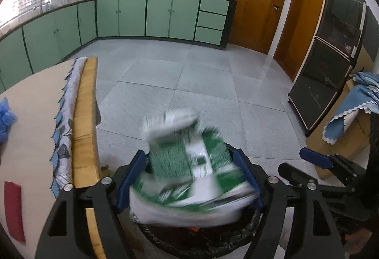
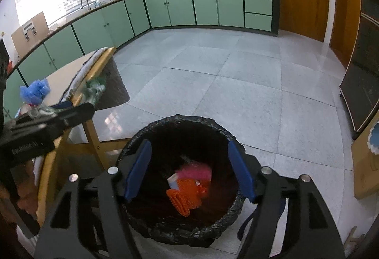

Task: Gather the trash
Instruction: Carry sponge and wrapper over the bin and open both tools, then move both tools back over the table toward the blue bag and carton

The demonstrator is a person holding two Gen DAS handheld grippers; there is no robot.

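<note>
A green-and-white plastic package [image 1: 184, 164] shows blurred between the blue pads of my left gripper [image 1: 189, 154], whose jaws stand wide and do not look pressed on it. It hangs just above the black-lined trash bin [image 1: 213, 244]. In the right wrist view the same package [image 2: 94, 88] shows at the left gripper's fingers [image 2: 78, 111], beside the table edge. My right gripper [image 2: 189, 144] is open over the bin [image 2: 180, 118] with nothing between its pads. Inside the bin lie an orange ridged piece [image 2: 182, 199] and a blurred pink item [image 2: 196, 172].
A wooden-edged table [image 1: 28, 98] stands left of the bin with a blue crumpled item [image 1: 6, 117], a red piece [image 1: 14, 209] and a patterned cloth [image 1: 68, 117]. A cardboard box under blue cloth [image 1: 343, 136] and a dark cabinet [image 1: 331, 57] stand at right. Tiled floor [image 2: 236, 83] lies beyond.
</note>
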